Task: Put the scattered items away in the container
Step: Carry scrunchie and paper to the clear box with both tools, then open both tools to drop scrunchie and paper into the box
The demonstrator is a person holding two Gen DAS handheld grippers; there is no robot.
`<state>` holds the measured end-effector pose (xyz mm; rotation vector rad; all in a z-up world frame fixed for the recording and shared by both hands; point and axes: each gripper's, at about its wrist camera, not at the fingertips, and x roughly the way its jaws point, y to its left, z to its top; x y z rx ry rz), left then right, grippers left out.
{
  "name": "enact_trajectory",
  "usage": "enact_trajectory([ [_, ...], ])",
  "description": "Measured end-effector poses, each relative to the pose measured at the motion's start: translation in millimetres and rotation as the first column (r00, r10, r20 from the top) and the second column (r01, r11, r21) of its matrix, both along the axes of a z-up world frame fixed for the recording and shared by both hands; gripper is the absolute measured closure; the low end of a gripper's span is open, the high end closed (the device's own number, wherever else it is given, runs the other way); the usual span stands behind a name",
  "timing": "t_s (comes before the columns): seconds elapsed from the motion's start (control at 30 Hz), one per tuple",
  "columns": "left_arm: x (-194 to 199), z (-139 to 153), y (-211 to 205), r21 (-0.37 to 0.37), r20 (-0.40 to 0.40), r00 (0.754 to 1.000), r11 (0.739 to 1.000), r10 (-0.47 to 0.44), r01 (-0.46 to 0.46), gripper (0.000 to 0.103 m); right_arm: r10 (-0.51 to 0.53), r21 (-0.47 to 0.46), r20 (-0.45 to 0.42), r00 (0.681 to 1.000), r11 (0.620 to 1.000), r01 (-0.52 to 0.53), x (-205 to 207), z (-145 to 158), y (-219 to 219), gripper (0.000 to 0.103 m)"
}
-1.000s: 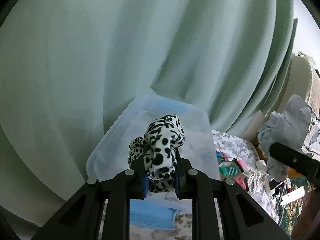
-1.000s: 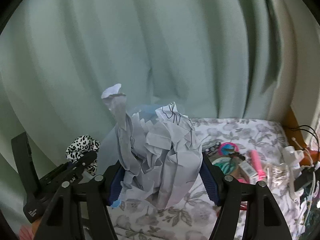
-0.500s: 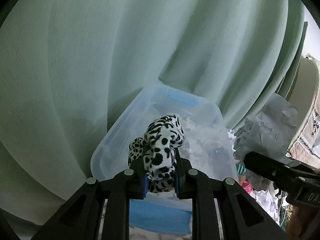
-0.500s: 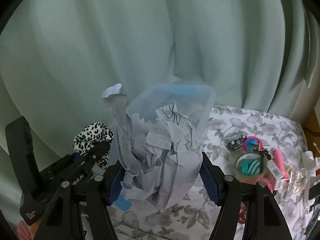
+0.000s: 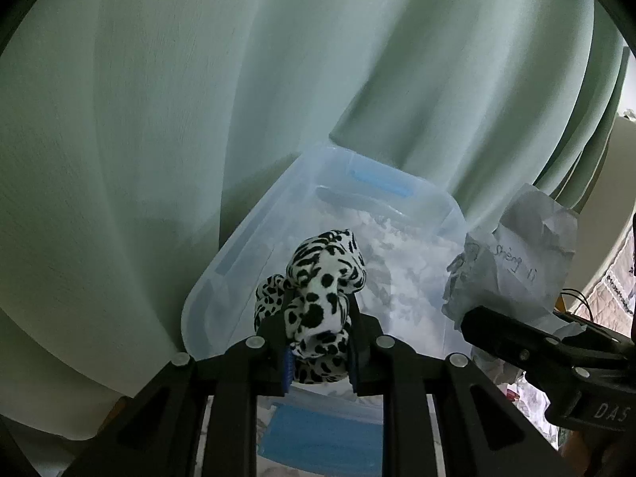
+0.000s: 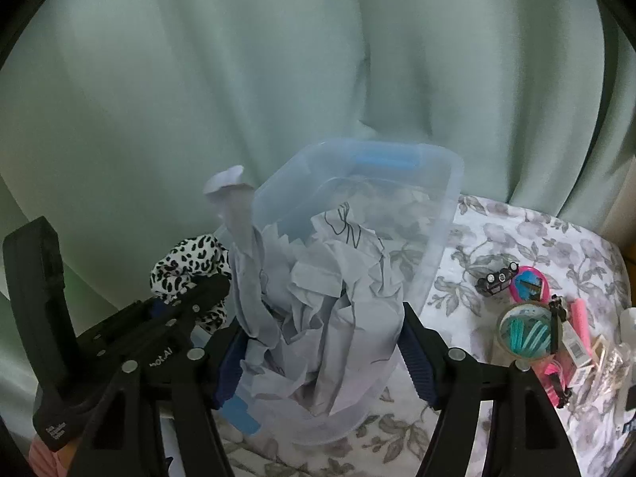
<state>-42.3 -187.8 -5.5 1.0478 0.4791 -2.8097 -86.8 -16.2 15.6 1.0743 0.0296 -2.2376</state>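
Observation:
My left gripper (image 5: 319,357) is shut on a black-and-white spotted fabric scrunchie (image 5: 318,298), held over the near end of a clear plastic container (image 5: 246,250) with blue handles. My right gripper (image 6: 324,351) is shut on a big wad of crumpled white paper (image 6: 330,302), hanging over the container's (image 6: 445,206) near rim. In the right wrist view the left gripper (image 6: 187,298) and scrunchie (image 6: 187,258) sit at the left. In the left wrist view the paper (image 5: 516,262) and right gripper (image 5: 516,349) show at the right. The container's floor is see-through; what lies inside is hard to tell.
The container stands on a flower-patterned cloth (image 6: 536,246) against a pale green curtain (image 6: 278,59). To the right lie a tape roll with teal clips (image 6: 524,334), a pink round item (image 6: 530,284), a small toy car (image 6: 497,278), a pink comb (image 6: 578,314) and packets.
Both grippers have moved toward and over the container with their loads; it now sits closer and more centred. The right gripper with its paper has come nearer the left one.

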Motion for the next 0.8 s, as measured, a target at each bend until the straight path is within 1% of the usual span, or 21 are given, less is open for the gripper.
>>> enact_trajectory([
  [0.1, -4, -3, -1, 0.001, 0.011, 1.0, 1.0, -0.002, 0.002, 0.08, 0.007, 0.005, 0.009, 1.0, 1.0, -0.007, -3, -4, -4, 0.03],
  [0.13, -5, -4, -1, 0.002, 0.013, 1.0, 1.0, -0.001, 0.001, 0.073, 0.008, 0.006, 0.012, 1.0, 1.0, -0.008, -3, -5, -5, 0.03],
  [0.17, -4, -3, -2, 0.004, 0.011, 1.0, 1.0, 0.001, -0.001, 0.07, 0.009, 0.007, 0.013, 1.0, 1.0, -0.009, -4, -6, -6, 0.029],
  [0.2, -3, -3, -3, 0.008, 0.007, 1.0, 1.0, 0.003, -0.003, 0.063, 0.01, 0.009, 0.012, 1.0, 1.0, -0.01, -3, -6, -7, 0.029],
  [0.23, -2, -2, -3, 0.012, 0.003, 1.0, 1.0, 0.004, -0.004, 0.055, 0.012, 0.011, 0.011, 1.0, 1.0, -0.012, -3, -6, -8, 0.028],
  [0.3, -2, -1, -4, 0.022, -0.007, 1.0, 1.0, 0.009, -0.009, 0.044, 0.016, 0.021, 0.001, 1.0, 1.0, -0.016, -2, -6, -11, 0.028],
  [0.5, -4, -3, -5, 0.01, -0.014, 1.0, 1.0, 0.011, -0.011, 0.041, 0.018, 0.009, 0.001, 1.0, 1.0, -0.018, -1, -5, -12, 0.025],
  [0.6, 1, -2, -8, 0.021, -0.018, 1.0, 1.0, 0.013, -0.012, 0.038, 0.019, 0.003, 0.005, 1.0, 1.0, -0.019, -3, -7, -11, 0.023],
  [0.8, -1, -1, -11, 0.044, -0.017, 1.0, 0.999, 0.013, -0.012, 0.037, 0.018, -0.005, 0.011, 1.0, 1.0, -0.018, -6, -9, -11, 0.021],
])
